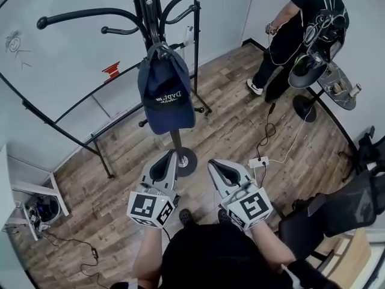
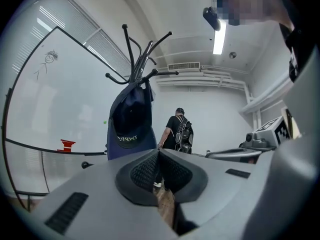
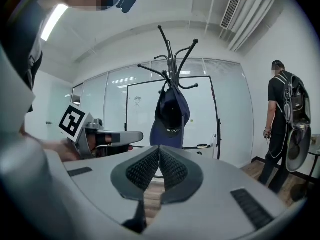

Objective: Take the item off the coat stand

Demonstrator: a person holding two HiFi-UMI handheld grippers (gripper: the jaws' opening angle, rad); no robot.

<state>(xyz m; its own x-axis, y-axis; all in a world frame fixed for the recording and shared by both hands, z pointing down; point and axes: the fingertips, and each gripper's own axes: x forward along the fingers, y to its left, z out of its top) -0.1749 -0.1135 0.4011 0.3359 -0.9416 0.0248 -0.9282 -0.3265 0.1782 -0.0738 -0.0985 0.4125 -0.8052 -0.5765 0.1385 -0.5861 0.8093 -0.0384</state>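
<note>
**Both claws closed and empty, cap not yet reached**

On the left, our left claw (image 1: 170, 154) is held out level in front of us, its two jaws pressed together with nothing between them. In the left gripper view only the wooden floor (image 1: 234, 125) shows through the slit below the tips. We judge it is kept shut simply because the approach is not finished. There is nothing near enough to take.

In the middle stands the coat stand (image 1: 146, 11), and the dark blue cap (image 1: 165, 95) hangs from one of its hooks, draped down against the pole. It hangs freely there, which should let it lift off once it is raised clear of the hook. The cap is ahead of both claws and apart from them, touched by neither.

To the right, our right claw (image 1: 215, 163) sits beside the left one, pointed towards the stand and tipped slightly downward. Its jaws are likewise closed tip to tip and hold nothing. Both forearms reach forward side by side from our body, marker cubes nearest us.

Further right, another person (image 1: 298, 23) stands well apart from the stand, turned away.
</note>
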